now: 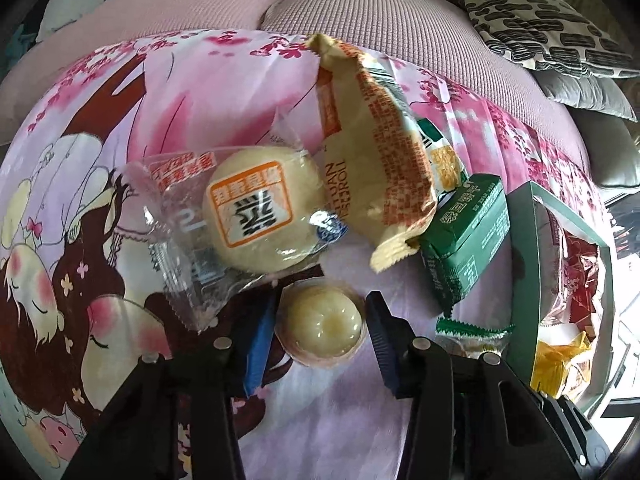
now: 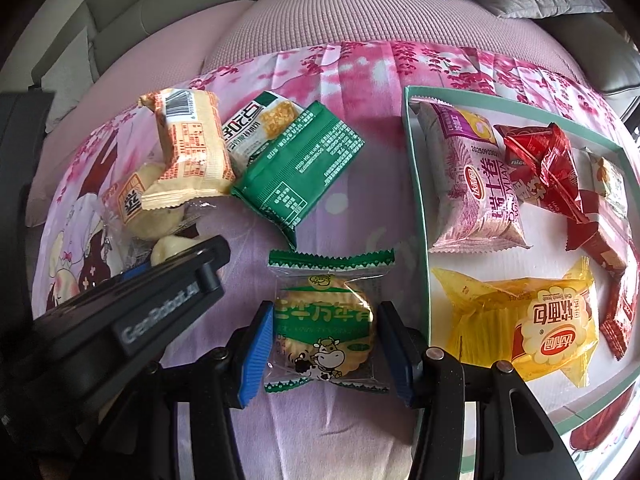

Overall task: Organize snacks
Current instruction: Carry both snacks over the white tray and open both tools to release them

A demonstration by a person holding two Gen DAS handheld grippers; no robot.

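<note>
A small pale jelly cup [image 1: 322, 328] lies on the pink printed cloth [image 1: 200, 92], and my left gripper [image 1: 323, 300] is shut on it, its blue pads against both sides. My right gripper [image 2: 326, 308] is shut on a round cookie in a green-and-clear packet [image 2: 324, 328], which rests on the cloth just left of the teal-rimmed box [image 2: 416, 184]. Inside the box lie a purple roll pack [image 2: 476, 184], red wrappers [image 2: 548, 164] and a yellow bread pack [image 2: 532, 328]. The left gripper's black housing [image 2: 160, 312] shows at the left of the right wrist view.
Beyond the jelly cup lie a bun in a clear wrapper [image 1: 260, 216], a cream egg-roll pack [image 1: 372, 168] and a green packet [image 1: 468, 236], with a white-and-green one [image 2: 260, 132] under them. Pink sofa cushions [image 1: 360, 12] and a patterned pillow [image 1: 540, 28] lie behind.
</note>
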